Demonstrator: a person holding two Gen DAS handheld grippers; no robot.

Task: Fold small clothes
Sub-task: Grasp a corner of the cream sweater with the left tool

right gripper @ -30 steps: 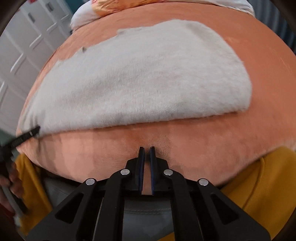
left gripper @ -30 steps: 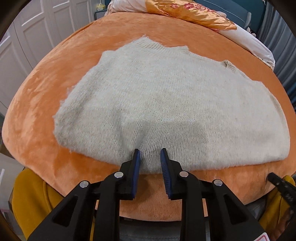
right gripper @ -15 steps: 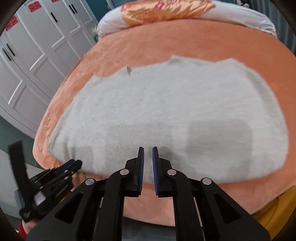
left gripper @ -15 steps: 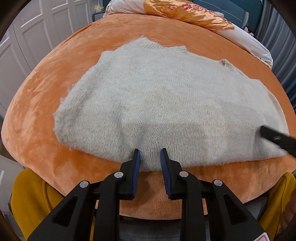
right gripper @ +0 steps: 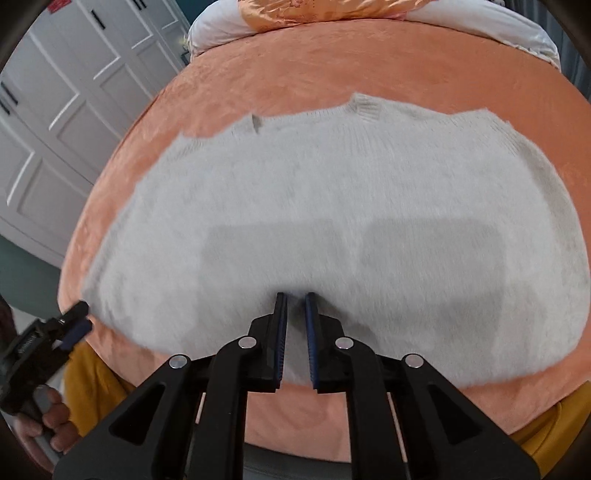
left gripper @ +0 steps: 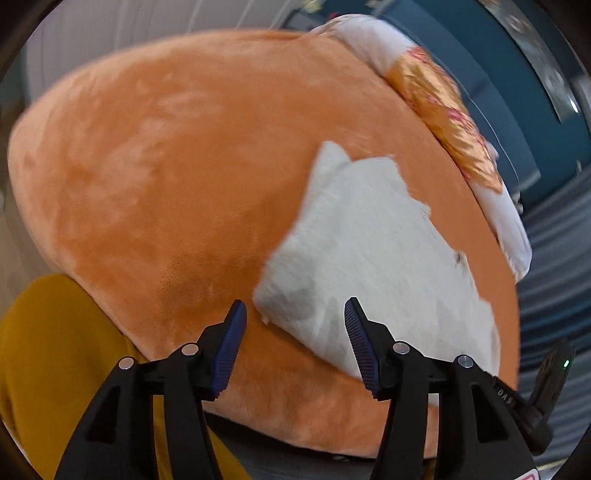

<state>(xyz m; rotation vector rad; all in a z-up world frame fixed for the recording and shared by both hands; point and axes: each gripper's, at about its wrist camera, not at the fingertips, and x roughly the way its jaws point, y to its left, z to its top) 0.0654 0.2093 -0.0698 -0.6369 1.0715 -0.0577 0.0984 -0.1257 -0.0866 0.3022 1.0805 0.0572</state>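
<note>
The sweater is lying flat on the orange blanket of the bed, directly ahead of the right tongs. Those tongs are hovering over its near hem, parted only narrowly and gripping nothing. The left tongs are gaping wide, with the sweater's near left corner sitting just ahead between the tips. Pillows are resting beyond the sweater, and white cupboards are standing to the left.
</note>
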